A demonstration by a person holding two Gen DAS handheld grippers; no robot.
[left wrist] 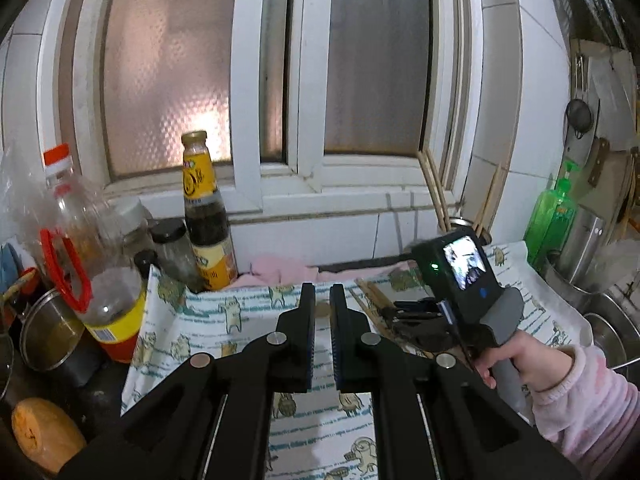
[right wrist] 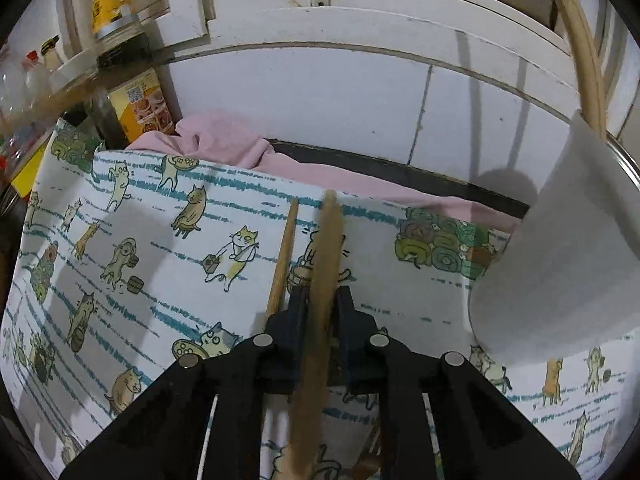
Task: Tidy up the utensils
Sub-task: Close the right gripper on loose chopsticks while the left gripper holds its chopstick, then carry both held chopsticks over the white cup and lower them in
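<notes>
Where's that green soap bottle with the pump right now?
The green pump bottle shows in the left wrist view, far right, upright against the white tiled wall beside steel pots, beyond the cat-print cloth.

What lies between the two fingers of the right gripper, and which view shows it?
A wooden chopstick runs lengthwise between the fingers of the right gripper, which is shut on it. The right wrist view shows this; a second chopstick lies beside it on the cat-print cloth.

No lettering on the sauce bottle (left wrist: 206, 216) label is legible.
</notes>
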